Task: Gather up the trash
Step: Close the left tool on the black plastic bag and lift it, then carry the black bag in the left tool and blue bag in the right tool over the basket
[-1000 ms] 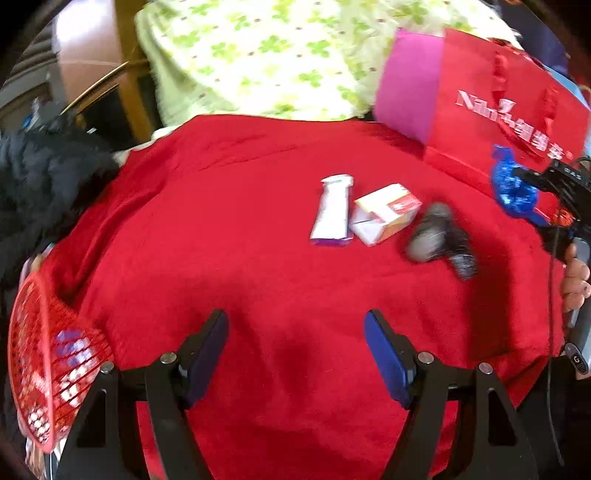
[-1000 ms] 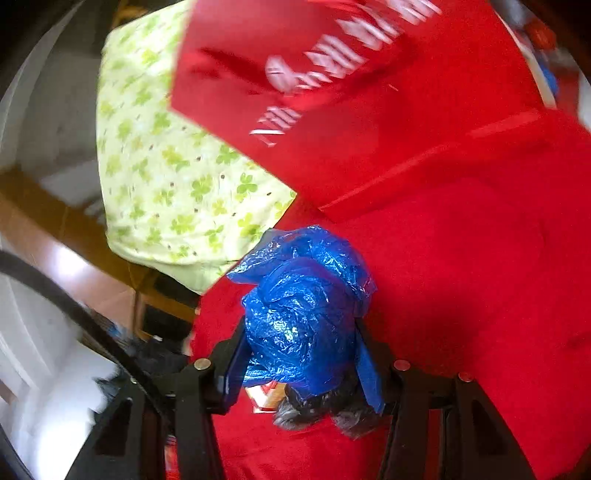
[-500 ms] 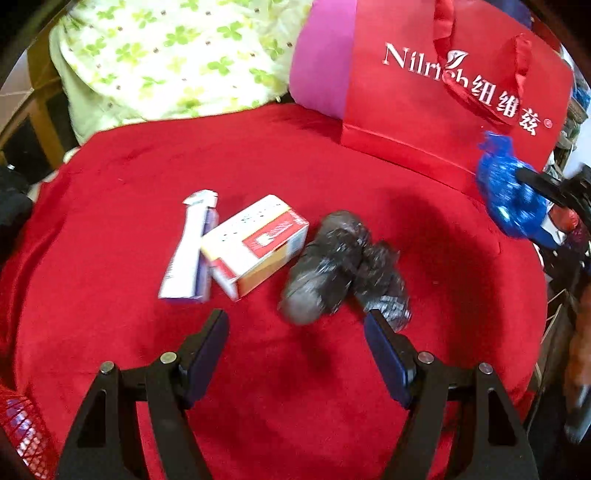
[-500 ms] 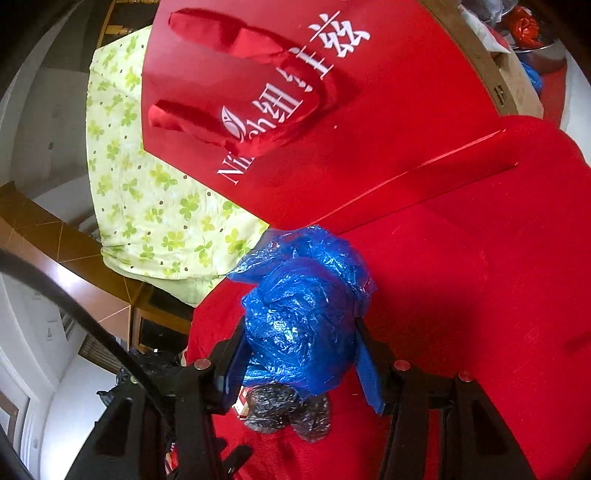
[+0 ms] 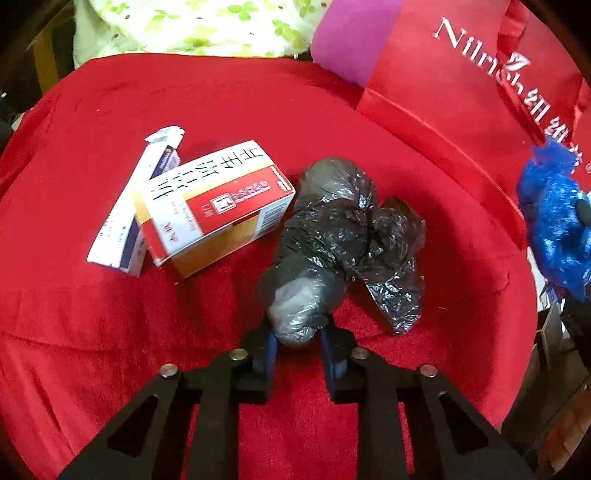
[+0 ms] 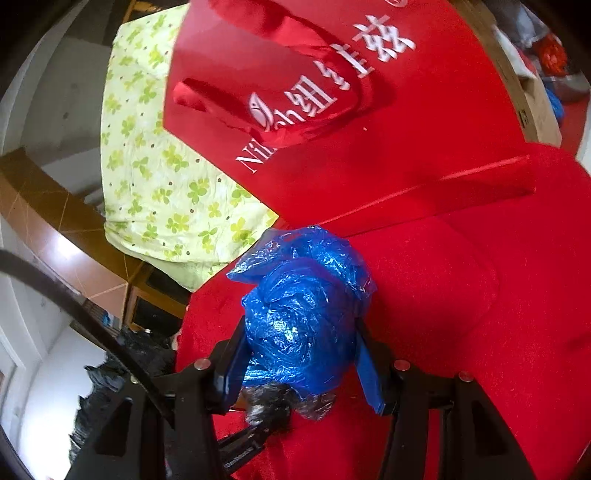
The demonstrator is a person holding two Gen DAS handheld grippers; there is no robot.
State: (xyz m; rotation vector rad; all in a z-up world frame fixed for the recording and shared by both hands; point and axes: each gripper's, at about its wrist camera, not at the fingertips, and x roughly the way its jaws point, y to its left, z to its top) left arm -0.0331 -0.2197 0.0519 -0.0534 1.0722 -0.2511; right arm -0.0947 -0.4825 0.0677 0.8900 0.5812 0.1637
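A crumpled black plastic bag [image 5: 343, 243] lies on the red cloth. My left gripper [image 5: 298, 345] is shut on its near end. A red-and-white carton [image 5: 218, 203] and a slim white box [image 5: 129, 210] lie just left of the bag. My right gripper [image 6: 301, 354] is shut on a wad of blue plastic bag [image 6: 303, 314] and holds it above the cloth; the wad also shows at the right edge of the left wrist view [image 5: 557, 221]. The black bag [image 6: 280, 404] shows below the wad.
A red paper gift bag with white lettering [image 5: 480, 92] stands at the back right, also filling the right wrist view [image 6: 351, 110]. A pink cushion [image 5: 351, 37] and a green clover-print cloth [image 5: 207, 26] lie behind. The red cloth's edge [image 5: 524, 332] drops off on the right.
My left gripper moved forward to the black bag and closed on its near end. My right gripper kept hold of the blue wad and shifted slightly.
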